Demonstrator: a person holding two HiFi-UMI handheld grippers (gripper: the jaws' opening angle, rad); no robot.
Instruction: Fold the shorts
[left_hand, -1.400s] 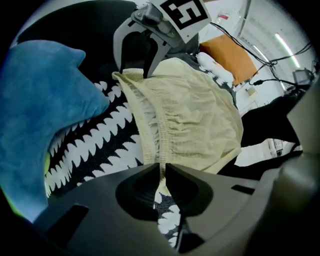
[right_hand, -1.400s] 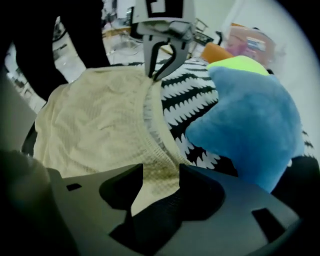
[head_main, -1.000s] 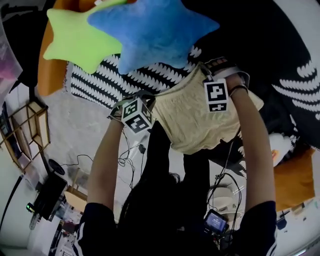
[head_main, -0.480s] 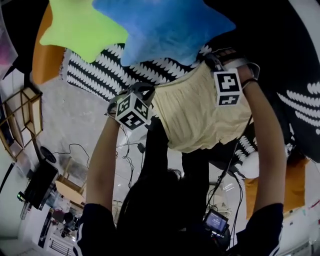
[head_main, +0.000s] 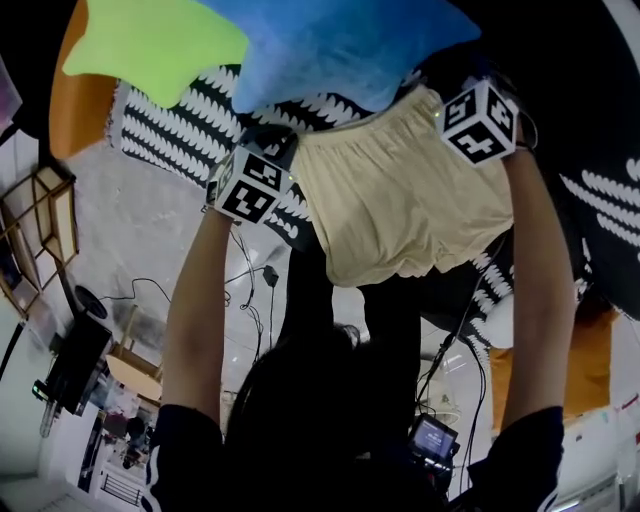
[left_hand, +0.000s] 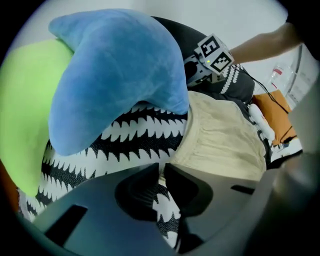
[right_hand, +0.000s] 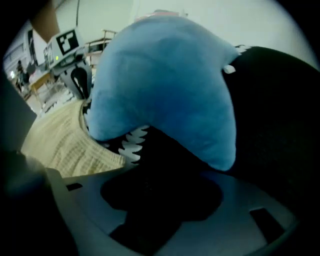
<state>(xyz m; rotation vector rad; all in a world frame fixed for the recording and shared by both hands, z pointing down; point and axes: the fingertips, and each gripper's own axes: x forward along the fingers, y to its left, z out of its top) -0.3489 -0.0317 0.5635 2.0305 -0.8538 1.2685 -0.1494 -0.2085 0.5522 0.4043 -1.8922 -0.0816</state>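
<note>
Now the shorts (head_main: 400, 200) are seen spread wider and flatter on the black-and-white patterned blanket (head_main: 165, 135) than a second ago, and the two grippers have been carried further apart. The waistband is laid just under the blue star cushion (head_main: 340, 45), beside which a green cushion (head_main: 150, 45) is set. The left gripper (left_hand: 161, 169) is kept narrow, its tips nipped on the left waistband corner. The jaws of the right gripper (right_hand: 167, 180) have just been opening and are held apart over dark cloth; the shorts' right corner lies just beside them, not between.
</note>
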